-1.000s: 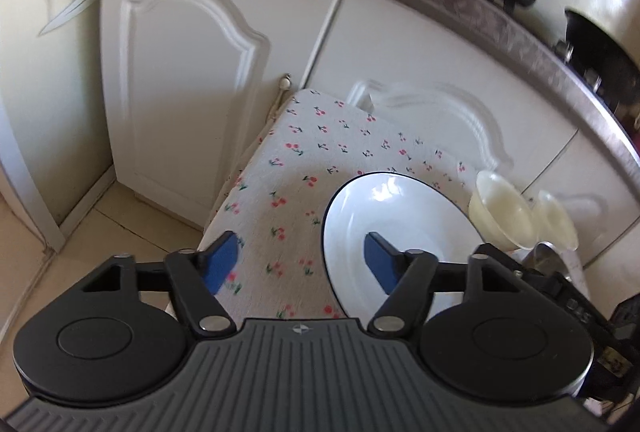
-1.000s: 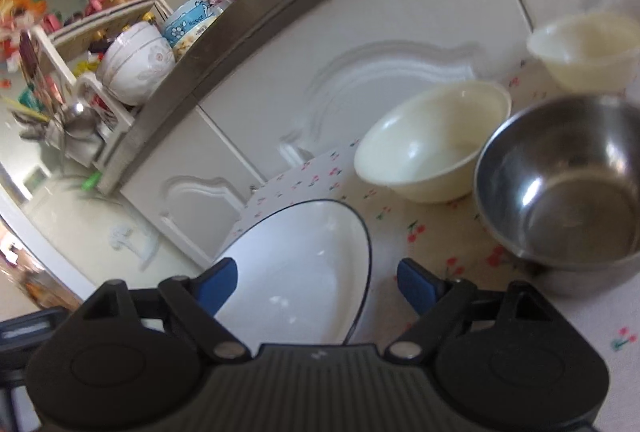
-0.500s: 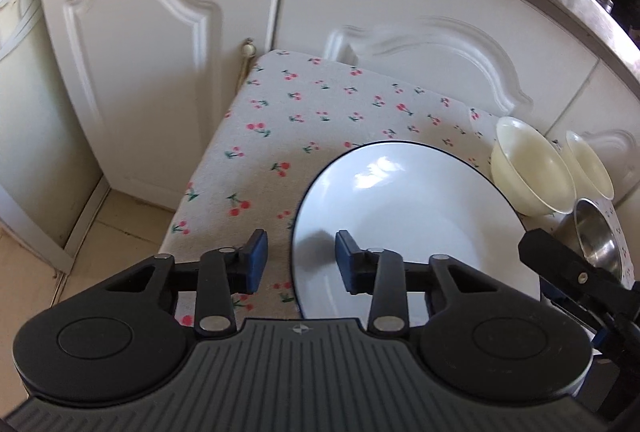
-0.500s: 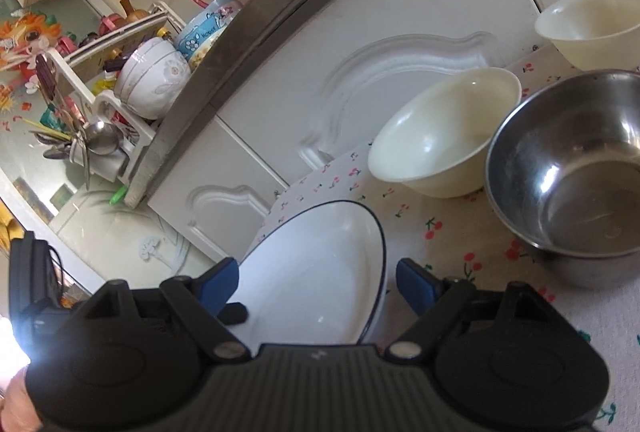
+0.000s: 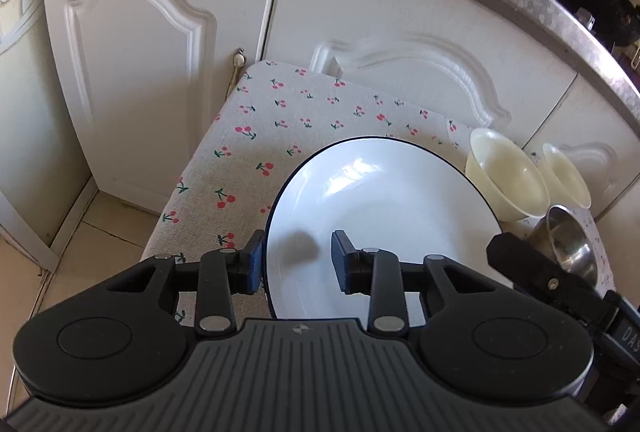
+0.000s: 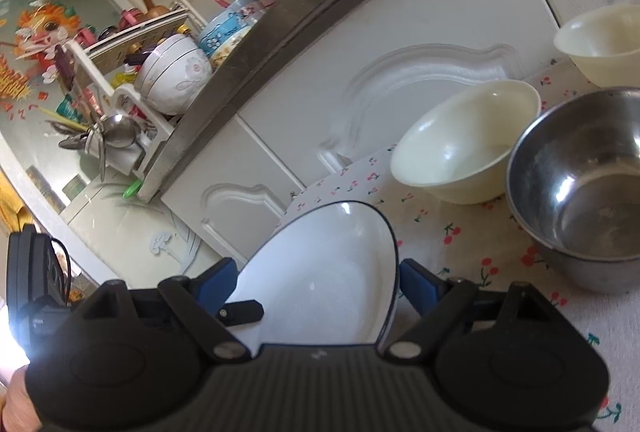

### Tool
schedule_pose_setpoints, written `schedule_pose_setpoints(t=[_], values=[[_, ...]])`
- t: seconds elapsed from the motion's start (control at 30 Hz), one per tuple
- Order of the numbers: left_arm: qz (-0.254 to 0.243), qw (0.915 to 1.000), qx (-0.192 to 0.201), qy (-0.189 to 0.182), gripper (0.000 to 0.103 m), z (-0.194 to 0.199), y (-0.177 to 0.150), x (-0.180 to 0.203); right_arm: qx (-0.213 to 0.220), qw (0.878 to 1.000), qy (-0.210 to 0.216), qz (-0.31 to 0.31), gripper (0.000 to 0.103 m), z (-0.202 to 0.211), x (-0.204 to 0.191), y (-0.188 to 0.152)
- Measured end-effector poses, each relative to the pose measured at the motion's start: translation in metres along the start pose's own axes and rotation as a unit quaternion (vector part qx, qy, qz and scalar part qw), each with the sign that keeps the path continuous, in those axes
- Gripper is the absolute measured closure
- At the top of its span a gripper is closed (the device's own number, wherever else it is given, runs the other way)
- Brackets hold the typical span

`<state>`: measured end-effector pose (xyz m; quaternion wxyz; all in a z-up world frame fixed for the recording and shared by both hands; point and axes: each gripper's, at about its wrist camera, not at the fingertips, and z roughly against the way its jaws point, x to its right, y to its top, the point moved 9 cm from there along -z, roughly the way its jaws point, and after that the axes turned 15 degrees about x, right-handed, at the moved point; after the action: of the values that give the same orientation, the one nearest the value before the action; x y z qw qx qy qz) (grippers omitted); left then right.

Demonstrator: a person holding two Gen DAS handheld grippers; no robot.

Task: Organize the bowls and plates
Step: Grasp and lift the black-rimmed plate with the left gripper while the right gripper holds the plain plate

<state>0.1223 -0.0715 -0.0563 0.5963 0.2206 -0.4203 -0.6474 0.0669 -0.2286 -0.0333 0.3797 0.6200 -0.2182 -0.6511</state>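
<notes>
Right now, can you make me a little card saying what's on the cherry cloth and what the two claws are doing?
Cloth: cherry-print cloth, in front of white cupboard doors
Plate: white plate with dark rim, nearest the claws
Bowls: two cream bowls and a steel bowl, all empty
Left claw: has just been closing, plate rim between its fingers; grip unclear
Right claw: open wide by the plate

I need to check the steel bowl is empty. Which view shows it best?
The right wrist view: the steel bowl sits close, its bare bottom visible. The left wrist view shows it small, part-hidden behind the right gripper.
</notes>
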Motion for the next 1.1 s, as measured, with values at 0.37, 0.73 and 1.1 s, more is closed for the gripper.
schedule_pose_setpoints(t=[0.37,0.73,1.1], values=[[0.027,0.9994,0.023,0.004,0.066,0.022,0.007,-0.001,0.0,0.999,0.014,-0.048,0.014,0.007,-0.007,0.004],[0.043,0.9983,0.04,-0.001,0.066,0.059,0.011,-0.003,0.004,0.998,0.028,-0.054,0.014,0.026,-0.033,0.009],[0.06,0.9967,0.052,-0.019,0.067,0.107,0.0,0.0,0.018,0.997,0.028,-0.066,0.014,0.067,-0.053,0.008]])
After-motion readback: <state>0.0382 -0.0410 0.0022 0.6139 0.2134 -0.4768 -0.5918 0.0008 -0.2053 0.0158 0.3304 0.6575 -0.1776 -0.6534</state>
